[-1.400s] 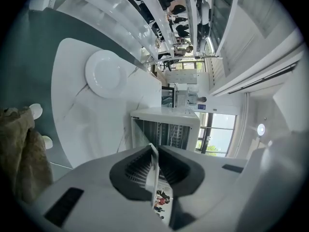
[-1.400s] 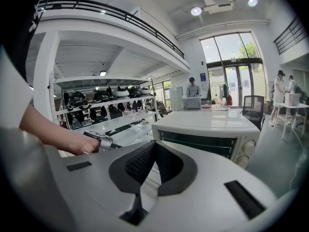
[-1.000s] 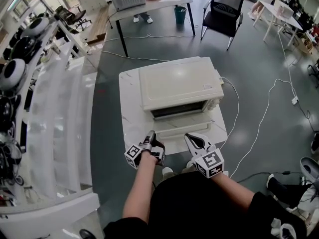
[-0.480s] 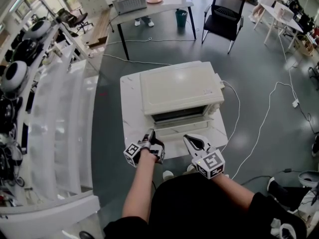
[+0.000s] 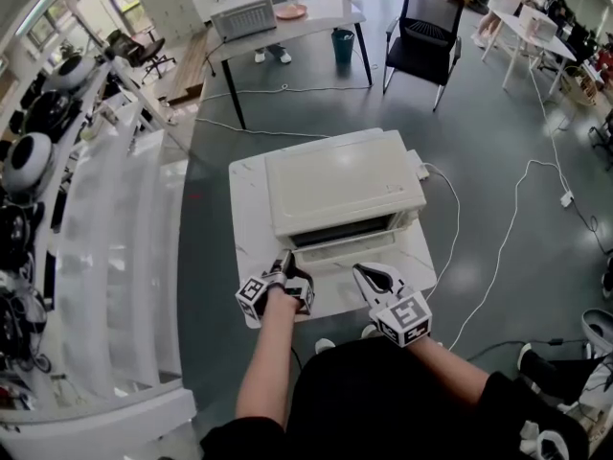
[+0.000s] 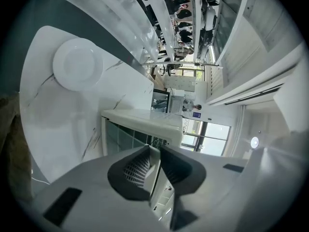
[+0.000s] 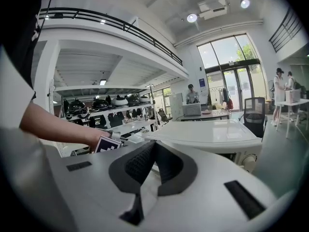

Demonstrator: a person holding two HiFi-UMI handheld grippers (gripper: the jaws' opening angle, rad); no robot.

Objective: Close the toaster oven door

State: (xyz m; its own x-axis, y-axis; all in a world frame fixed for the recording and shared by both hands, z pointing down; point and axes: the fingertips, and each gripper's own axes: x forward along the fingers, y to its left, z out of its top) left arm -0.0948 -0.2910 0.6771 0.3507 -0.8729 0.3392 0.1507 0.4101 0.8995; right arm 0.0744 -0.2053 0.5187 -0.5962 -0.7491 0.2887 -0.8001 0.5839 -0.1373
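A cream toaster oven [image 5: 340,180] is set on a small white marbled table [image 5: 251,220], at 12 o'clock from both grippers in the head view. Its door [image 5: 352,251], on the side facing the person, is seen partly raised and tilted. A dark strip of the opening is left showing above it, so it is not shut. The left gripper [image 5: 284,261] is held at the door's left corner, at about 7 o'clock from the oven. In the left gripper view the door's pale edge is seen between the ribbed pads, which appear to touch it on both sides while the jaws are opening. The right gripper [image 5: 365,273] is held near the door's front edge, at about 5 o'clock from the oven; whether it touches the door cannot be told. Its jaws are pressed together at the tips with nothing between them. A round white disc [image 6: 77,64] is seen on the table top at 10 o'clock in the left gripper view. A black chair [image 5: 421,27] is placed at 1 o'clock on the grey floor, and a white cable [image 5: 508,228] is trailed across the floor at 3 o'clock.
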